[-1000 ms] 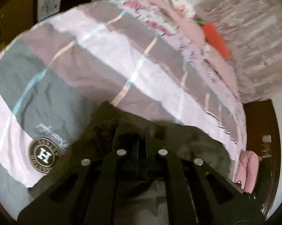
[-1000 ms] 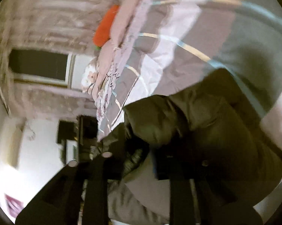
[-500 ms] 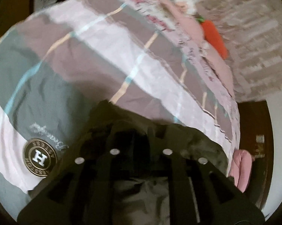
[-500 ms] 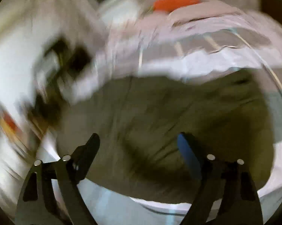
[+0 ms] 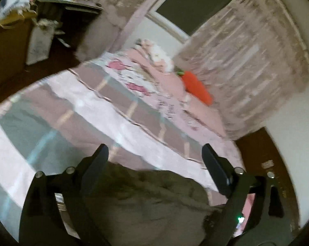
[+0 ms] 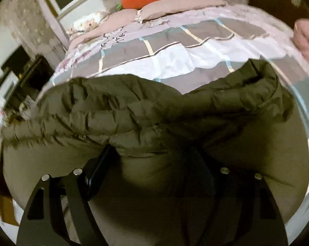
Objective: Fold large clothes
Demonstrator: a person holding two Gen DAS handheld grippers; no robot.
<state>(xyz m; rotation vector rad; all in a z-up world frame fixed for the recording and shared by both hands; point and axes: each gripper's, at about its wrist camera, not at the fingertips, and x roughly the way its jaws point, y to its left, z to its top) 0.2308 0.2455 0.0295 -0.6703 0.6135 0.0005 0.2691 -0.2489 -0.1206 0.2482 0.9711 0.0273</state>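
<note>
Jacket fabric, dark olive and puffy, lies on the striped bedspread below the left gripper, whose jaws stand wide apart, holding nothing. Before the next fold, a good move is to pick an edge, not the bulk.

From the right wrist, the jacket fills the near bed, its quilted part doubled over. The right gripper hangs close above it, jaws spread and empty. Pressing air out first should help the fold sit flat.
</note>
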